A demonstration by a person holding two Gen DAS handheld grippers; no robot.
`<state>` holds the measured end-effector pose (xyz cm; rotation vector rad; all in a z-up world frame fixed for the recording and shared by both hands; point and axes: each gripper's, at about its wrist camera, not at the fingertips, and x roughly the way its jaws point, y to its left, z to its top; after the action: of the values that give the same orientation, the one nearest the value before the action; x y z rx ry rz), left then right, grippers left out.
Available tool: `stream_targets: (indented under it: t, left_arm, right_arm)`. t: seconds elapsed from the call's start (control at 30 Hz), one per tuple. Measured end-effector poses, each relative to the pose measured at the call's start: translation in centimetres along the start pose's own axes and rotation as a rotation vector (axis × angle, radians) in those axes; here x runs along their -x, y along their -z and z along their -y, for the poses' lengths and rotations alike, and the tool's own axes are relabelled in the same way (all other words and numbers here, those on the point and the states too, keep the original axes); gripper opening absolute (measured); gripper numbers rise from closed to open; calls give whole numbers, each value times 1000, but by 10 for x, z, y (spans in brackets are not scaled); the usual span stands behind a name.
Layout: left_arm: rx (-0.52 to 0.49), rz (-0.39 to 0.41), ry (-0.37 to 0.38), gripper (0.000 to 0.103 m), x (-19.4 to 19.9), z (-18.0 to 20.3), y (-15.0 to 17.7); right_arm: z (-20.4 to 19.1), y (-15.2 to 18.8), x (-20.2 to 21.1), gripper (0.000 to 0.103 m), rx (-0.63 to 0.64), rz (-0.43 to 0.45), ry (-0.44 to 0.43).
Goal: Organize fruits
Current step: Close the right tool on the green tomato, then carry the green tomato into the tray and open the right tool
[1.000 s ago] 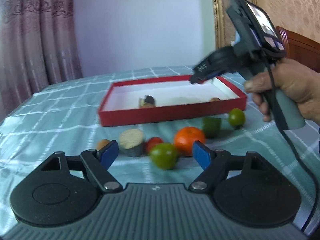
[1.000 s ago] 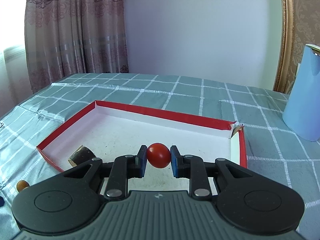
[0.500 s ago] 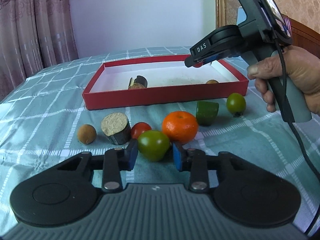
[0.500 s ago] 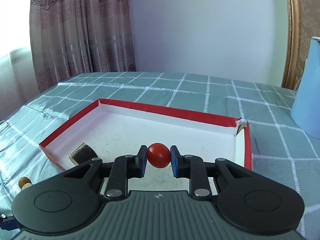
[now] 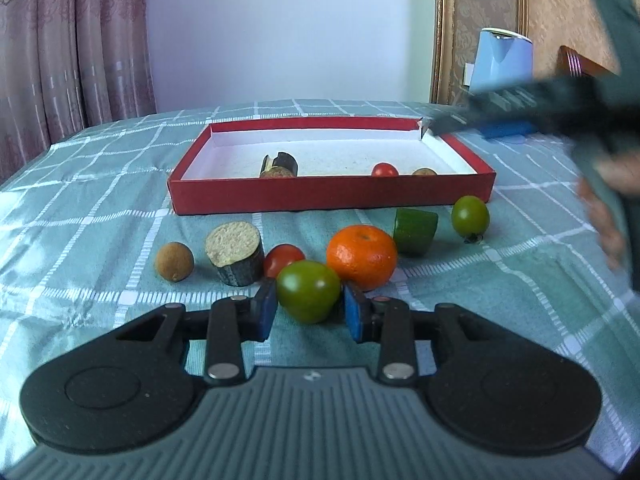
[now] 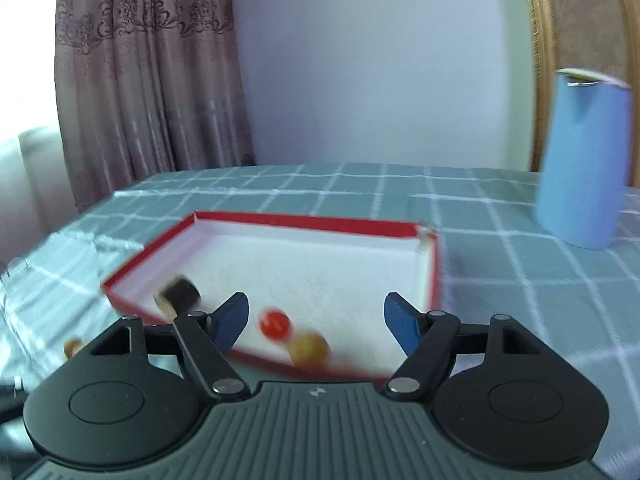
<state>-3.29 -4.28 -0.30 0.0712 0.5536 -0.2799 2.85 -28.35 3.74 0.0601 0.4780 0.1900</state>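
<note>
left gripper (image 5: 309,309): jaws clenched on green tomato (image 5: 308,296), which sits on the counter (image 5: 100,240) w/ checked teal cloth. just behind it: orange (image 5: 362,257), small red tomato (image 5: 283,260), cut brown-topped chunk (image 5: 235,253), tan round fruit (image 5: 174,261). further right: green cut piece (image 5: 414,225), 2nd green tomato (image 5: 470,215), both near the front wall of the red box (image 5: 328,194).
right gripper (image 6: 316,318): jaws have just been opening, now released, nothing betw. them; view blurred. below it, inside the red box: red cherry tomato (image 6: 274,323), tan round fruit touching or just beside it, dark chunk (image 6: 180,294) toward the left wall.
also: blue jug (image 6: 582,160) on counter, right of box; curtain (image 6: 148,80) at back.
</note>
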Motion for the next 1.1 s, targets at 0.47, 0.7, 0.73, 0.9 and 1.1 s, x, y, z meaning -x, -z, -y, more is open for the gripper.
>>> stream_targets:
  t: [0.47,0.7,0.73,0.9,1.1]
  left_arm:
    - [2,18,-33,31,3,4,3]
    - [0,16,-34,31,2,4,2]
    - [1,17,-34,31,3,4,2]
    - [6,17,-30,31,3,3,3]
    - [5,15,-29,31,2,2,3]
  right_arm:
    - [-15,48,7,54,54,-85,50]
    - [-11,47,-4,36,2,-128,-36]
    - [-13,48,-5,35,8,-130,-42]
    - [-17,51,-8,32,18,-137,-48]
    - [-15,50,-6,30,6,-123,-48]
